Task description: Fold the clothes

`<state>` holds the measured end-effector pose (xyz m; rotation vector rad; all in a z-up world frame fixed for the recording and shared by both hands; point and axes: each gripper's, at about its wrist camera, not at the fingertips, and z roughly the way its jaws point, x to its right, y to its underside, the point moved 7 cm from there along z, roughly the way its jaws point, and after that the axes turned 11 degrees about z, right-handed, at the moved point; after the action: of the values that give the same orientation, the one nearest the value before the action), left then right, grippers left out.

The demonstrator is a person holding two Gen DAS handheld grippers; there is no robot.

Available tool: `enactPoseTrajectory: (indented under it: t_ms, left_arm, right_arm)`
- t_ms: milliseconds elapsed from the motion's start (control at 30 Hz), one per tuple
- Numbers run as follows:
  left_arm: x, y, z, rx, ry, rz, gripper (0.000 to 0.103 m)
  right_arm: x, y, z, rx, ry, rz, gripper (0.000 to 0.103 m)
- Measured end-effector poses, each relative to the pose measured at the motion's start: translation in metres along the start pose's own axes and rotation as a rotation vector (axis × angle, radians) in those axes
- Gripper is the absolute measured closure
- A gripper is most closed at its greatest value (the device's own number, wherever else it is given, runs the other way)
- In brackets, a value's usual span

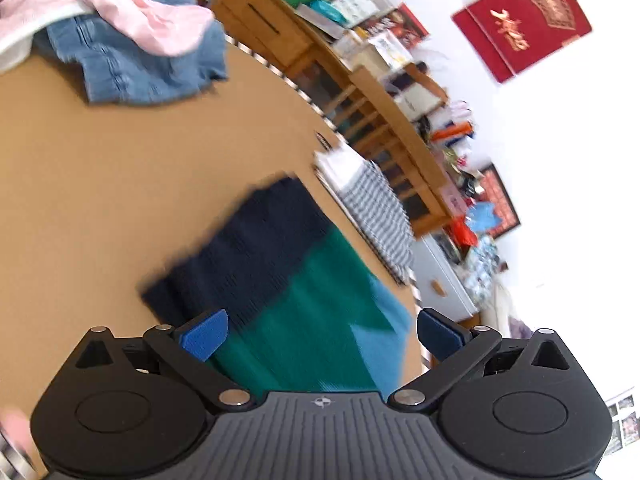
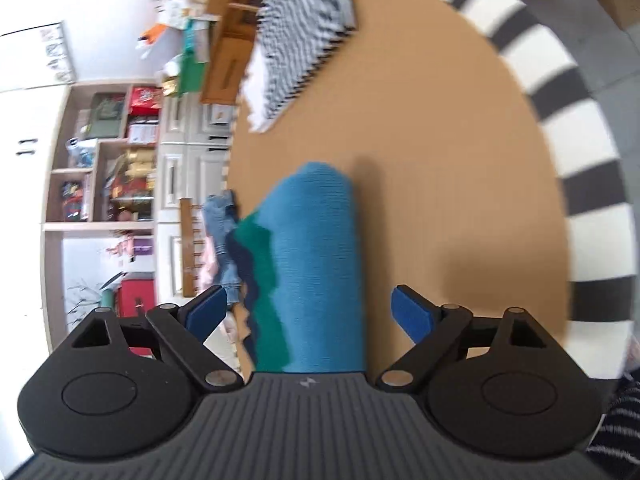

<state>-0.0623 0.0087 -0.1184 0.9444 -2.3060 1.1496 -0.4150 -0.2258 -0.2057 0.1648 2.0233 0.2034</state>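
Observation:
A folded knit garment (image 1: 288, 280) in navy, green and light blue bands lies on the brown round table (image 1: 100, 184). My left gripper (image 1: 322, 334) is open just above its green part, holding nothing. In the right wrist view the same garment (image 2: 316, 264) lies lengthwise between the jaws, light blue side up. My right gripper (image 2: 310, 312) is open over it and holds nothing. A striped folded garment (image 1: 372, 208) lies at the table's far edge; it also shows in the right wrist view (image 2: 304, 36).
A heap of blue denim (image 1: 140, 68) and pink cloth (image 1: 120, 12) lies at the table's far left. A wooden cabinet (image 1: 360, 92) with clutter stands behind the table. A black-and-white striped rug (image 2: 580, 128) rings the table.

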Motion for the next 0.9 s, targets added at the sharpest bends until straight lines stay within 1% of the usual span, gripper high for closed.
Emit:
enactPoseTrajectory:
  t_ms: [33, 100, 133, 167, 233, 267, 300, 400, 467, 500, 600, 733, 800, 900]
  left_arm:
    - [-0.011, -0.010, 0.004, -0.020, -0.015, 0.003, 0.001]
    - [-0.027, -0.029, 0.017, -0.072, -0.012, 0.035, 0.001]
    - [-0.035, -0.038, 0.024, -0.098, -0.010, 0.051, 0.001]
    - [-0.040, -0.045, 0.031, -0.120, 0.019, 0.056, 0.001]
    - [-0.050, -0.058, 0.048, -0.178, 0.086, 0.061, 0.001]
    - [-0.055, -0.065, 0.059, -0.213, 0.123, 0.062, 0.001]
    - [-0.060, -0.069, 0.070, -0.258, 0.144, 0.078, 0.001]
    - [-0.076, -0.078, 0.110, -0.405, 0.152, 0.165, 0.001]
    - [-0.084, -0.081, 0.131, -0.498, 0.193, 0.197, 0.002]
    - [-0.087, -0.082, 0.138, -0.520, 0.221, 0.204, 0.002]
    - [-0.093, -0.091, 0.156, -0.568, 0.313, 0.221, 0.003]
    - [-0.103, -0.099, 0.168, -0.637, 0.380, 0.182, 0.003]
    - [-0.105, -0.099, 0.171, -0.649, 0.409, 0.171, 0.002]
    - [-0.103, -0.093, 0.180, -0.660, 0.465, 0.107, 0.001]
  right_arm:
    - [0.004, 0.002, 0.001, 0.006, 0.005, -0.009, 0.012]
    - [0.011, 0.006, 0.005, 0.017, 0.013, -0.014, 0.012]
    - [0.015, 0.009, 0.008, 0.018, 0.023, 0.007, 0.012]
    - [0.019, 0.013, 0.011, 0.019, 0.032, 0.028, 0.013]
    - [0.017, 0.020, 0.015, 0.034, 0.022, 0.004, 0.011]
    - [0.015, 0.023, 0.017, 0.050, 0.038, -0.015, 0.011]
    - [0.014, 0.025, 0.019, 0.060, 0.039, -0.017, 0.009]
    - [0.010, 0.033, 0.028, 0.068, 0.037, 0.012, 0.006]
    - [0.006, 0.037, 0.038, 0.060, 0.037, 0.020, 0.005]
    - [0.003, 0.039, 0.043, 0.053, 0.040, 0.004, 0.005]
    - [0.003, 0.038, 0.044, 0.050, 0.051, 0.025, 0.005]
    - [0.003, 0.036, 0.045, 0.049, 0.063, 0.054, 0.006]
    - [0.004, 0.034, 0.044, 0.050, 0.064, 0.071, 0.006]
    - [0.000, 0.032, 0.052, 0.046, 0.061, 0.042, 0.005]
